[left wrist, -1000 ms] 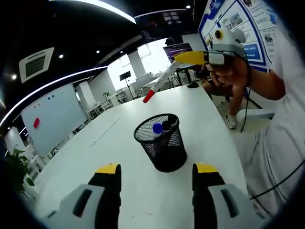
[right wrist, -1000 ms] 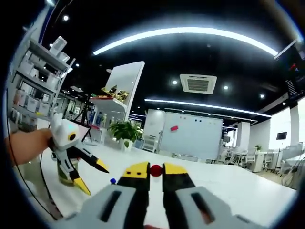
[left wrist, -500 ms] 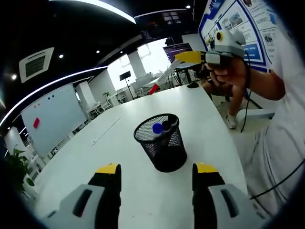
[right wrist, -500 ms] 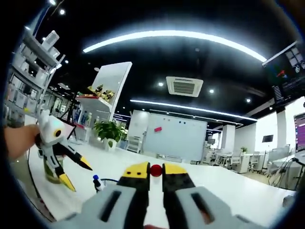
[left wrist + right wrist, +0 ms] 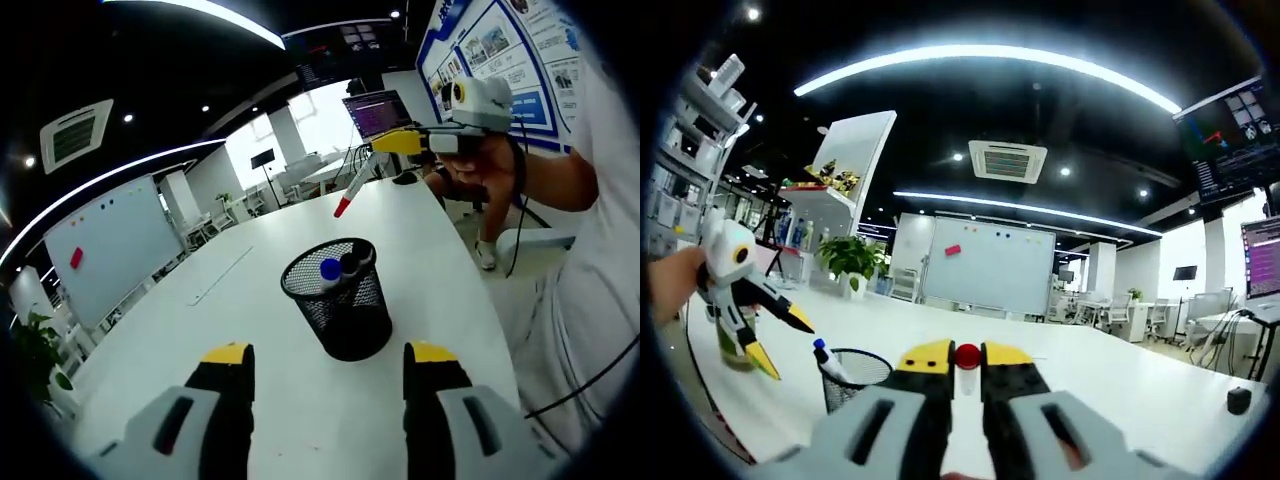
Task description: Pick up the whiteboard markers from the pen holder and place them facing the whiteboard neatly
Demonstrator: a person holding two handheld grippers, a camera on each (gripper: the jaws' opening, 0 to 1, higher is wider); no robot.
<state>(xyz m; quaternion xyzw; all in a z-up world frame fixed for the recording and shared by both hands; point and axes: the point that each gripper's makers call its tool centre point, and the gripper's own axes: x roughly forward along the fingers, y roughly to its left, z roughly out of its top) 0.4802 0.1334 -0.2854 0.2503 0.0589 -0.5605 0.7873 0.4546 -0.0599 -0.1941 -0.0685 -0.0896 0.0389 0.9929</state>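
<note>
Markers: in the left gripper view we see a red-capped marker clamped in the right gripper, held in the air over the table beyond the holder, which stands upright with blue- and black-capped markers inside. Our left gripper is spread wide, holding nothing.

In the right gripper view we see what that view hides: the red cap end-on between the nearly closed jaws, the whiteboard straight ahead across the table, and the left gripper gaping beside the holder.
</note>
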